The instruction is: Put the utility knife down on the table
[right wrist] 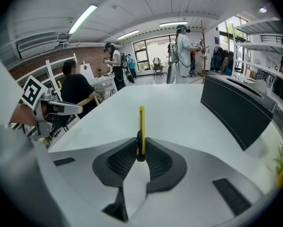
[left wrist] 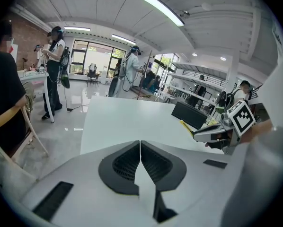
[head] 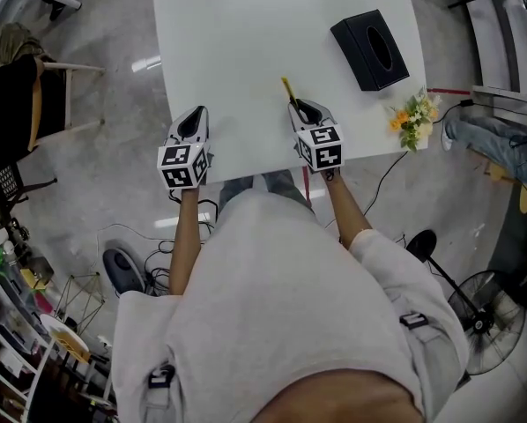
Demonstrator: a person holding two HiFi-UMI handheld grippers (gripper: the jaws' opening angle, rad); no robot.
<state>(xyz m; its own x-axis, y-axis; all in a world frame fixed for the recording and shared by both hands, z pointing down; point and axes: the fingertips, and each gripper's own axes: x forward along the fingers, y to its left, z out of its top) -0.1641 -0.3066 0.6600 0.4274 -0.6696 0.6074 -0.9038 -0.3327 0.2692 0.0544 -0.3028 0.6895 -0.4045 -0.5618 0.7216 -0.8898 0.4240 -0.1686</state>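
A slim yellow utility knife (right wrist: 141,126) stands on edge between the black pads of my right gripper (right wrist: 140,151), which is shut on its rear end; its front part sticks out over the white table (right wrist: 179,117). In the head view the knife (head: 287,90) points away from me, just ahead of the right gripper (head: 299,106), near the table's (head: 237,51) front edge. My left gripper (head: 194,123) hovers at the table's front left edge. Its pads meet with nothing between them, so the left gripper (left wrist: 140,146) is shut and empty. From the left gripper view, the right gripper (left wrist: 194,132) and knife (left wrist: 185,125) show at right.
A black tissue box (head: 372,48) lies at the table's far right. A small bunch of yellow and white flowers (head: 414,119) sits at the right front corner. A chair (head: 34,104) stands left of the table. Several people stand in the room behind (left wrist: 54,65).
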